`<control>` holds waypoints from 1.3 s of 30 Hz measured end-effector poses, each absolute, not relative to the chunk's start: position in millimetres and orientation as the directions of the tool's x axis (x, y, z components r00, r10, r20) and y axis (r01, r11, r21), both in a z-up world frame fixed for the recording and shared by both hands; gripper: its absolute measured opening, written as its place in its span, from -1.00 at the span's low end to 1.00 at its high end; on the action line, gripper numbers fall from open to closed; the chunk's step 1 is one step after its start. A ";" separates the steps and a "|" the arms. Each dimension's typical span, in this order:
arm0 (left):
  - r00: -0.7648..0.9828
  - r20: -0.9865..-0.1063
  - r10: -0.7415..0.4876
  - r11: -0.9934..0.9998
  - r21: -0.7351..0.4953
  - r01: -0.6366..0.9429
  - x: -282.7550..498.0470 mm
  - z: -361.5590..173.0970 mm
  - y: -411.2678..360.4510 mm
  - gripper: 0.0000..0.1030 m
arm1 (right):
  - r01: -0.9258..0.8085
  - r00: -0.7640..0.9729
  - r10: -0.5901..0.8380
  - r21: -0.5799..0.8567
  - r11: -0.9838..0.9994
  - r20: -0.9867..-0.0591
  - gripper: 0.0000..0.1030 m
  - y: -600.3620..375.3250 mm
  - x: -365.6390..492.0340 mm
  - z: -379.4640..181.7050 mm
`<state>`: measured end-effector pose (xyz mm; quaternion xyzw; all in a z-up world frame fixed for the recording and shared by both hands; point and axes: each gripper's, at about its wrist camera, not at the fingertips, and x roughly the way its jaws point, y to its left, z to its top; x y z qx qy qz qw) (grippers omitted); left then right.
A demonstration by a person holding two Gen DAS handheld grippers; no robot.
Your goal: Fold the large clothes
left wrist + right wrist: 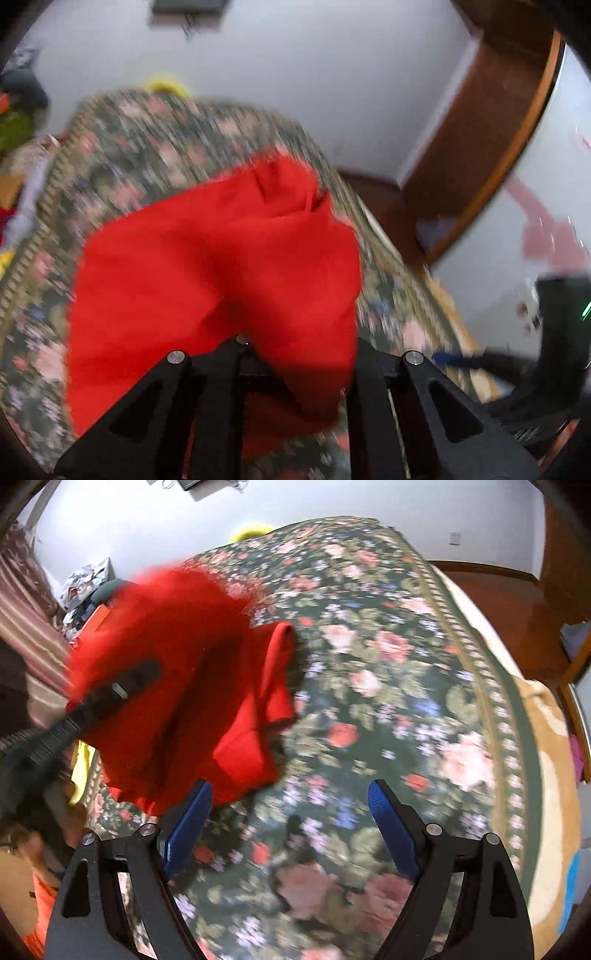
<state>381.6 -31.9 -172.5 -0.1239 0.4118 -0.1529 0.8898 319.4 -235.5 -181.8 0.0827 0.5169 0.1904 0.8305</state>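
Note:
A large red garment (221,258) hangs bunched from my left gripper (291,354), which is shut on it; the cloth drapes over the fingertips and hides them. The right wrist view shows the same red garment (177,657) lifted above the left side of the bed, with the left gripper (122,686) reaching in from the left and clamped on the cloth. My right gripper (291,805) stands open just right of the garment's lower edge. Its blue pads (391,819) are wide apart, with only bedspread between them.
A floral bedspread (388,664) covers the bed, with a tan blanket (554,775) along its right edge. Heaped clothes (85,587) and a yellow cloth (83,771) lie at the left. A person's orange sleeve (40,904) is at lower left. A brown wooden frame (480,147) stands by the white wall.

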 end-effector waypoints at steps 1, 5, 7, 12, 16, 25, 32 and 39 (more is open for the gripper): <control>0.567 -0.725 -0.392 0.918 -0.353 0.184 384.1 -183.2 -36.2 -0.80 | -0.215 0.398 0.408 0.349 0.912 -0.822 0.62 -241.5 317.7 -180.6; 0.474 -0.794 -0.380 0.924 -0.309 0.224 377.6 -210.7 -49.8 -0.79 | -0.195 0.423 0.427 0.380 0.904 -0.799 0.62 -256.6 312.1 -173.3; 0.465 -0.804 -0.371 0.927 -0.293 0.234 373.8 -209.6 -49.3 -0.70 | -0.199 0.427 0.434 0.386 0.901 -0.793 0.62 -258.0 312.0 -171.8; 0.478 -0.795 -0.374 0.920 -0.254 0.297 348.1 -181.8 -54.9 0.16 | -0.215 0.437 0.435 0.378 0.901 -0.788 0.62 -254.8 307.5 -167.4; 0.589 -0.758 -0.279 0.955 -0.157 0.250 326.9 -152.1 -39.2 0.23 | -0.228 0.435 0.438 0.375 0.899 -0.787 0.62 -246.1 305.5 -165.1; 0.735 -0.674 -0.073 0.997 -0.079 0.026 316.7 -122.2 46.2 0.81 | -0.326 0.401 0.468 0.355 0.876 -0.787 0.62 -192.8 310.2 -166.6; 0.641 -0.767 -0.031 0.993 -0.097 -0.068 336.2 -165.8 88.1 0.80 | -0.373 0.425 0.453 0.305 0.876 -0.783 0.62 -141.6 323.0 -174.7; 0.584 -0.811 -0.043 0.987 -0.123 -0.098 333.8 -215.9 94.9 0.82 | -0.379 0.380 0.426 0.282 0.881 -0.821 0.62 -118.0 343.9 -204.3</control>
